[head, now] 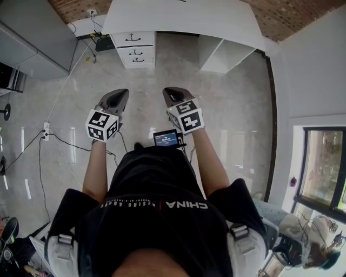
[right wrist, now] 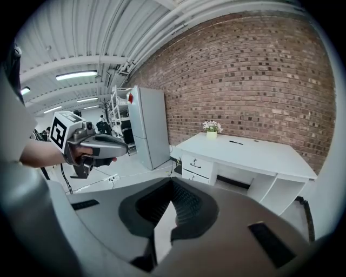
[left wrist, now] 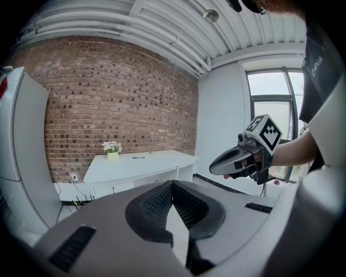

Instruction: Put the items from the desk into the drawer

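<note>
Over the pale floor (head: 227,108), the head view shows the left gripper (head: 120,96) and right gripper (head: 172,95) held side by side, well short of the white desk (head: 184,16) and its drawers (head: 133,50). Left gripper view: jaws pressed together, nothing between them; a small flower pot (left wrist: 112,151) and a pen (left wrist: 138,157) sit on the desk. Right gripper view: jaws likewise pressed together and empty, the drawers closed.

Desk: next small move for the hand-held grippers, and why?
Probably step toward the desk: the left hand-held gripper and right hand-held gripper are shut and empty, with floor between them and its drawers and pen.
</note>
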Available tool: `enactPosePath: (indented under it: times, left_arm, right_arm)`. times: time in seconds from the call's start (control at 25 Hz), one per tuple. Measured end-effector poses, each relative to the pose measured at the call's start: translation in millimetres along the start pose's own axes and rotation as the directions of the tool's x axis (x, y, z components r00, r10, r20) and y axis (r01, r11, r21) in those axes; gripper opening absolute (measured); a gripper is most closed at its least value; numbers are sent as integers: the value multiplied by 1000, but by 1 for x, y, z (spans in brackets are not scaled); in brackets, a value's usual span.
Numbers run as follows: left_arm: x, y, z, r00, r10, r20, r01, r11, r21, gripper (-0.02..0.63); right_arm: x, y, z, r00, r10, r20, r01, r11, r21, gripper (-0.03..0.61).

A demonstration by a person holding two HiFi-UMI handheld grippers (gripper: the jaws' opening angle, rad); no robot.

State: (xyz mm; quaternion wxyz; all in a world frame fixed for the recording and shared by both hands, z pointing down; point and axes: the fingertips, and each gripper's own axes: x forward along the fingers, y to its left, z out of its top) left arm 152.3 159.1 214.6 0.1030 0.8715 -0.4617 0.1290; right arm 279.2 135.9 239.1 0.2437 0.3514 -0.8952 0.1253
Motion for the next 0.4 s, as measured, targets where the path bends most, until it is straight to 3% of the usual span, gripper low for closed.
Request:
enactPosePath:
  times: [0.4]
  left_arm:
    - [4,1,0,1000,9,-9,-9,1000,0,12]
  right_arm:
    - [-2,-6,-2,1000,11,-8,-11,1000,11,15]
